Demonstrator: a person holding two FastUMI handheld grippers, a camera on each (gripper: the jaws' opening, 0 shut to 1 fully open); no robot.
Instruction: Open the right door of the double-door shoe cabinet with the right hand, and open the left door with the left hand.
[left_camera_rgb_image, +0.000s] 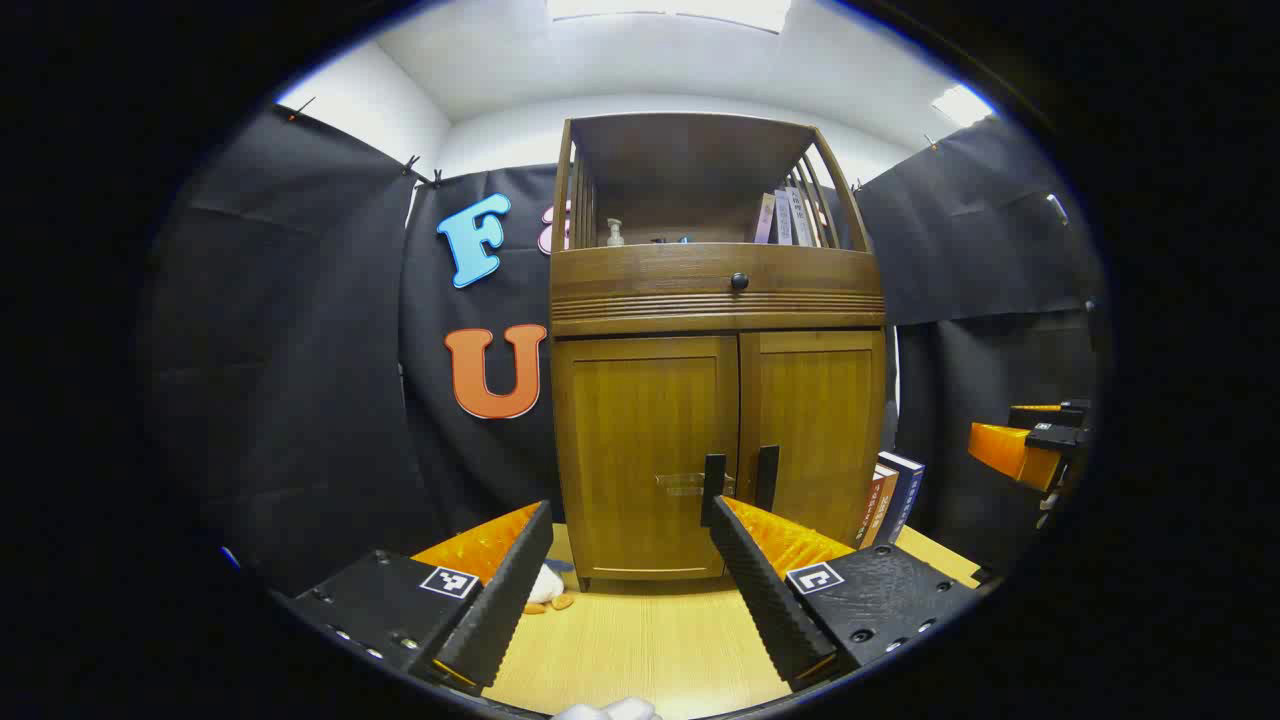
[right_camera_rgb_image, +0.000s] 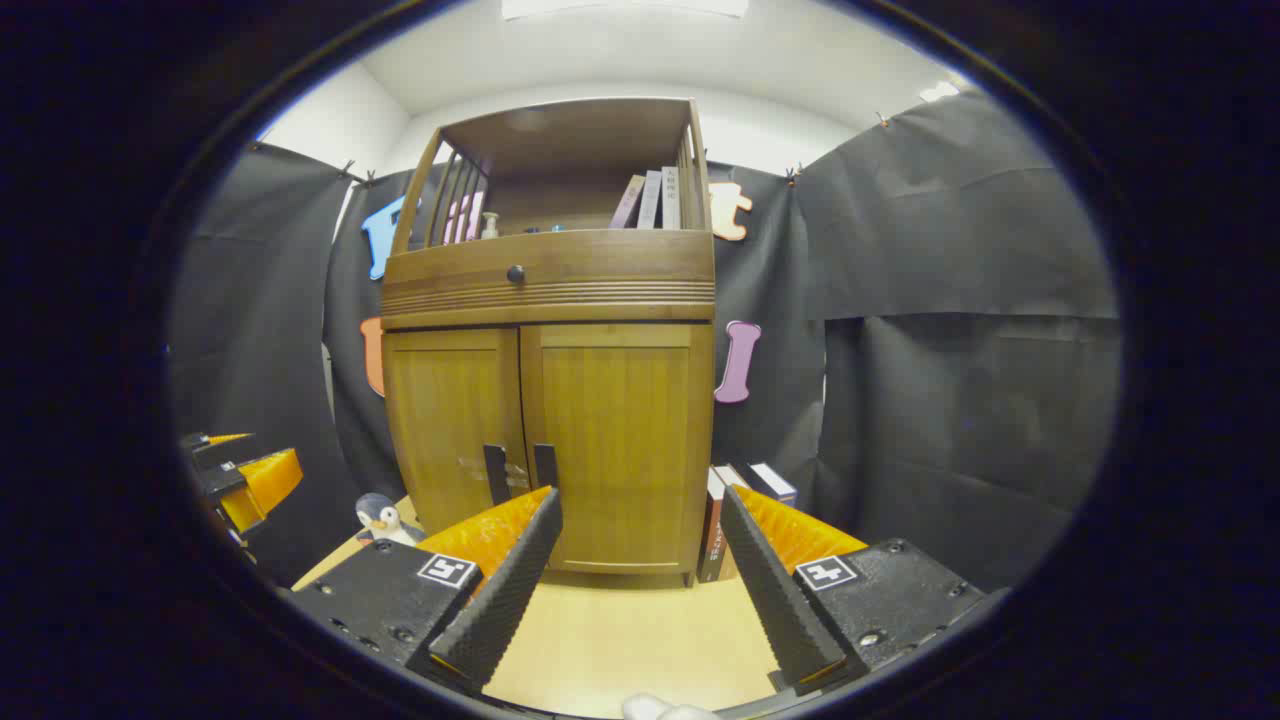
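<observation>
Straight ahead in the left gripper view, the shoe cabinet (left_camera_rgb_image: 715, 340) stands at the middle of the frame on a pale wooden tabletop (left_camera_rgb_image: 640, 640). Both its doors are closed: the left door (left_camera_rgb_image: 645, 450) and the right door (left_camera_rgb_image: 815, 430) meet at a centre seam, with two dark upright handles (left_camera_rgb_image: 740, 480) side by side low on that seam. Above the doors runs a drawer with a small dark knob (left_camera_rgb_image: 739, 281), and on the open shelf higher up sit a pump bottle (left_camera_rgb_image: 614, 233) and leaning books (left_camera_rgb_image: 790, 217). At the bottom of the frame the left gripper (left_camera_rgb_image: 630, 590) has its jaws spread wide, holding nothing, well short of the cabinet. At the right edge the right gripper (left_camera_rgb_image: 1030, 445) shows off to the side. More books (left_camera_rgb_image: 893, 497) stand against the cabinet's right flank.

Now the right gripper view: the cabinet (right_camera_rgb_image: 550, 330) sits left of centre, seen a little from its right side, doors shut, left door (right_camera_rgb_image: 450, 430) and right door (right_camera_rgb_image: 625, 440) flush, the handles (right_camera_rgb_image: 520, 470) low at the seam. The right gripper (right_camera_rgb_image: 640, 590) at the bottom has its jaws apart and empty, away from the doors. A penguin toy (right_camera_rgb_image: 383, 518) stands at lower left near the cabinet's foot, and the left gripper (right_camera_rgb_image: 245, 475) pokes in at the left edge. Books (right_camera_rgb_image: 745, 510) lean by the cabinet's right side.
</observation>
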